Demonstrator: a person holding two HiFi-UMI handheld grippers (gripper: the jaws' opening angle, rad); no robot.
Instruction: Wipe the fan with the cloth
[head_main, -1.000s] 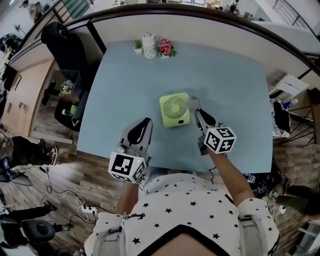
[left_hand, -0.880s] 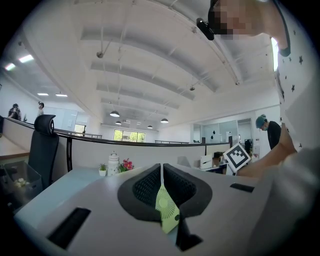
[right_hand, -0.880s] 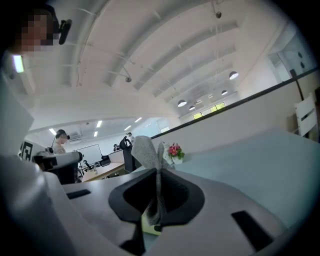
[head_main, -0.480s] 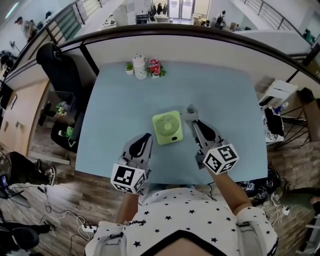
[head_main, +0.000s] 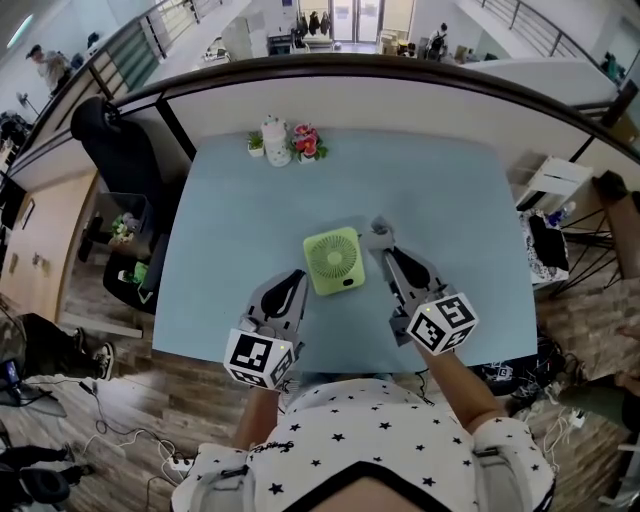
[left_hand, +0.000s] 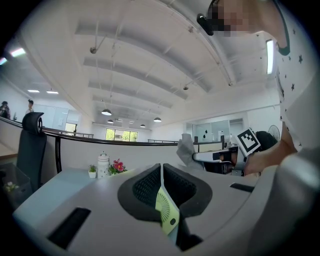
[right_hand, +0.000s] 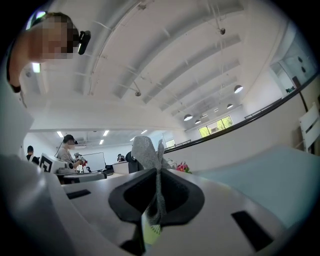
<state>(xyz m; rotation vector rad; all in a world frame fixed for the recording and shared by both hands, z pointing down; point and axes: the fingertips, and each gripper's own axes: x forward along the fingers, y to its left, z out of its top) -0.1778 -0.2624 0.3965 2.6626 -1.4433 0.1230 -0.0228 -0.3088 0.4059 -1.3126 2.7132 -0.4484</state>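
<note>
Over the last second the right gripper (head_main: 386, 252) has drawn in along the right side of the fan (head_main: 333, 260), bringing the cloth (head_main: 377, 232) just beside its far right corner; wiping is judged about to start. The left gripper (head_main: 291, 276), near the fan's left front corner, has its jaws together and empty; the right jaws are clamped on the cloth

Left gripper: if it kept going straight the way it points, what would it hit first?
Probably the green fan: it lies ahead of the left gripper and shows in the slit between its shut jaws. Depth is unclear; it might only clip the corner.
</note>
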